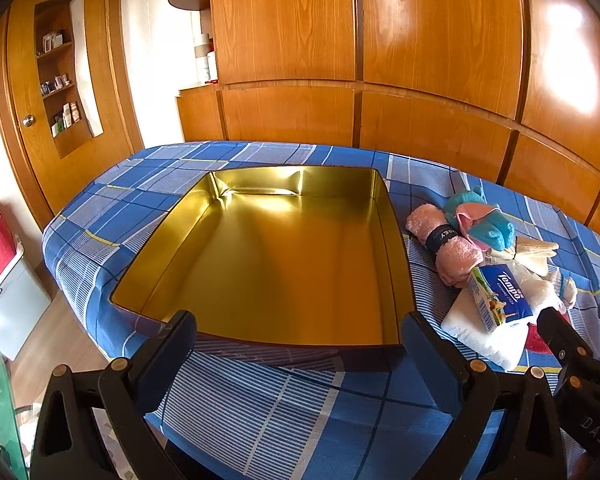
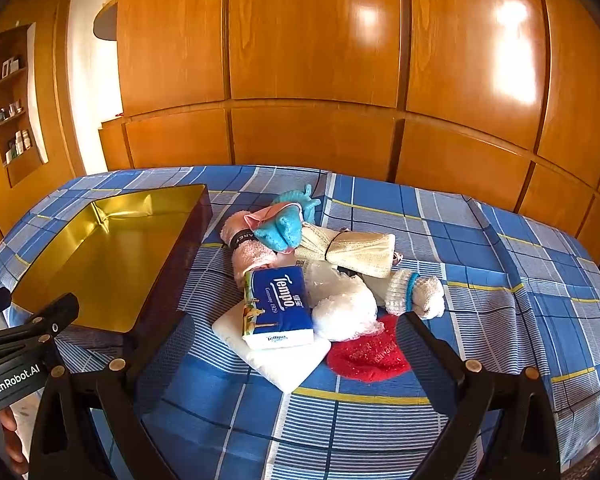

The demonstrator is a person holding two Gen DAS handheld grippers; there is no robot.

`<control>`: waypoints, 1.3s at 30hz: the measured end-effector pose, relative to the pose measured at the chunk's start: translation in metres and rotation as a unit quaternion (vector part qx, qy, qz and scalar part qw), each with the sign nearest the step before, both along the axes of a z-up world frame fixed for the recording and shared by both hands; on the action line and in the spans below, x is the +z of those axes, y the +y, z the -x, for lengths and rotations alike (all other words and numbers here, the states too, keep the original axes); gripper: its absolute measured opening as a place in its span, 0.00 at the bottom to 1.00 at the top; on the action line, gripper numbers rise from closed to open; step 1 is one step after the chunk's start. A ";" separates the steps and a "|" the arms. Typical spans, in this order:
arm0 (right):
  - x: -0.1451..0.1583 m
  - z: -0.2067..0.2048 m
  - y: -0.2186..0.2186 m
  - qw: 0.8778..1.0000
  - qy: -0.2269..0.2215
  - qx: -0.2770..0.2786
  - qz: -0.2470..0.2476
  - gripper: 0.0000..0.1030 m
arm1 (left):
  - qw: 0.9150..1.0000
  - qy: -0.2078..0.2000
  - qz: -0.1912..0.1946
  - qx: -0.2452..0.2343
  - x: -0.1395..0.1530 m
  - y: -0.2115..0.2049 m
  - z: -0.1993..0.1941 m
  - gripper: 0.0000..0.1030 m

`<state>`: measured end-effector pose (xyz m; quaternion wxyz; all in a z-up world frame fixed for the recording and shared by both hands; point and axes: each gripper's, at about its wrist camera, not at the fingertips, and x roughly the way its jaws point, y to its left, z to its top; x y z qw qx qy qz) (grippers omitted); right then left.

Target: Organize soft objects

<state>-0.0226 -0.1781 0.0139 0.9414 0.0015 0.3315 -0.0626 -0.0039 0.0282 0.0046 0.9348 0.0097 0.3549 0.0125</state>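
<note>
An empty gold-lined tin box (image 1: pixel 276 264) sits on the blue plaid cloth; it also shows at the left of the right wrist view (image 2: pixel 112 256). Right of it lies a pile of soft things: a blue Tempo tissue pack (image 2: pixel 278 304) on a white folded pad (image 2: pixel 284 364), a pink rolled towel (image 2: pixel 246 248), a turquoise knitted piece (image 2: pixel 286 228), a cream rolled cloth (image 2: pixel 356 250), a white mesh puff (image 2: pixel 344 308), a white sock (image 2: pixel 416 294) and a red pouch (image 2: pixel 370 354). My left gripper (image 1: pixel 300 336) is open at the box's near edge. My right gripper (image 2: pixel 292 340) is open, empty, just before the pile.
The cloth covers a table (image 2: pixel 500 280) standing against wooden wardrobe panels (image 2: pixel 312 60). A wall niche with shelves (image 1: pixel 62 72) and a door are at the left. The table's left edge drops to the floor (image 1: pixel 52 344).
</note>
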 end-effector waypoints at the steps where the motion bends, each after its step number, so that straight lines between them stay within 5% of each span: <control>1: 0.000 0.000 0.000 1.000 0.000 0.000 0.000 1.00 | 1.000 0.000 0.000 0.000 0.000 -0.001 0.000 0.99; 22: 0.004 0.001 -0.011 1.000 -0.005 -0.011 -0.004 1.00 | 1.000 0.002 -0.004 -0.012 0.000 -0.012 0.002 0.99; 34: 0.022 -0.009 -0.063 0.999 -0.006 -0.038 -0.024 1.00 | 0.995 -0.002 -0.007 -0.095 0.002 -0.039 0.003 1.00; 39: 0.032 -0.022 -0.106 0.997 0.007 -0.049 -0.055 1.00 | 0.986 0.040 0.026 -0.160 0.001 -0.057 -0.003 1.00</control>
